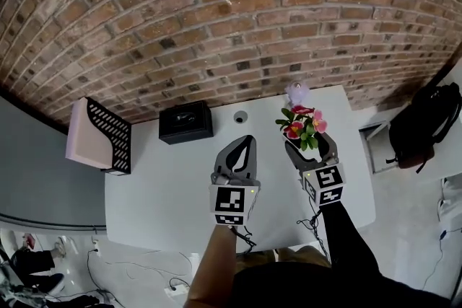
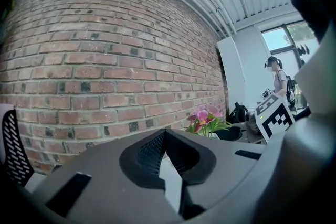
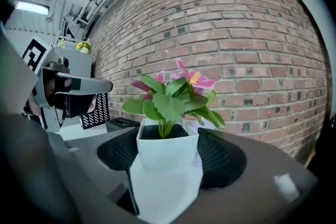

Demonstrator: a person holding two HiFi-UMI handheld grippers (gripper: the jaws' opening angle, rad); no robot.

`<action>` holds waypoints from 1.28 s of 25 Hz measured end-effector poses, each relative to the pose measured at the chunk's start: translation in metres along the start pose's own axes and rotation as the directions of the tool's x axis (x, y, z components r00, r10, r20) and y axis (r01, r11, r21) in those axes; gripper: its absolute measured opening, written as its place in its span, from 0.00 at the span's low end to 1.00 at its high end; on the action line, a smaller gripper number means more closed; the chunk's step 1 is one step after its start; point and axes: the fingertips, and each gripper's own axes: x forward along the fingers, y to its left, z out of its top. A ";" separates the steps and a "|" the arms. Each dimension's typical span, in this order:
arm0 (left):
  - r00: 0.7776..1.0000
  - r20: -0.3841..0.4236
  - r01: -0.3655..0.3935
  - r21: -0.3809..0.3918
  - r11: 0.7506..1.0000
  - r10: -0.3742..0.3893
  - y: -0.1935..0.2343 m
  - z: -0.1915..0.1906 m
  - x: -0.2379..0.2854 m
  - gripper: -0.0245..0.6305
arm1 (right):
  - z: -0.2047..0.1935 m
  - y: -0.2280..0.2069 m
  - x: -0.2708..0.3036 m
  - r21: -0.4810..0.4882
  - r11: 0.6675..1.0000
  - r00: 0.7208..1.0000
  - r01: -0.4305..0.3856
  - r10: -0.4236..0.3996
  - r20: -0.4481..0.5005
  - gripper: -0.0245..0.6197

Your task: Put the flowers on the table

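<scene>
Brick wall [image 1: 216,11], white table [image 1: 166,184], right gripper [image 1: 312,154] clamped on white pot [image 3: 167,150] holding pink flowers [image 3: 178,86], left gripper [image 1: 247,139] closed

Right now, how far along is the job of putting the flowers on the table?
Done: the flower pot is gripped between the fingers of the right gripper. In hand: it is held over the white table. Left: set it down and release. The left gripper is shut and empty.
</scene>
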 end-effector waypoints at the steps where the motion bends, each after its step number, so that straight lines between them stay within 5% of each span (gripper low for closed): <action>1: 1.000 -0.009 0.000 -0.005 1.000 0.000 0.002 -0.006 0.001 0.05 | -0.006 0.002 0.003 0.004 1.000 1.000 -0.004 0.004 -0.011 0.57; 19: 0.998 -0.056 0.011 -0.042 0.999 -0.013 0.012 -0.037 0.019 0.05 | -0.103 0.014 0.058 -0.051 0.996 0.983 -0.072 0.062 -0.175 0.57; 32: 0.996 -0.091 0.011 -0.042 0.999 -0.014 0.020 -0.046 0.026 0.05 | -0.147 0.010 0.075 0.007 0.997 0.956 -0.073 0.072 -0.284 0.57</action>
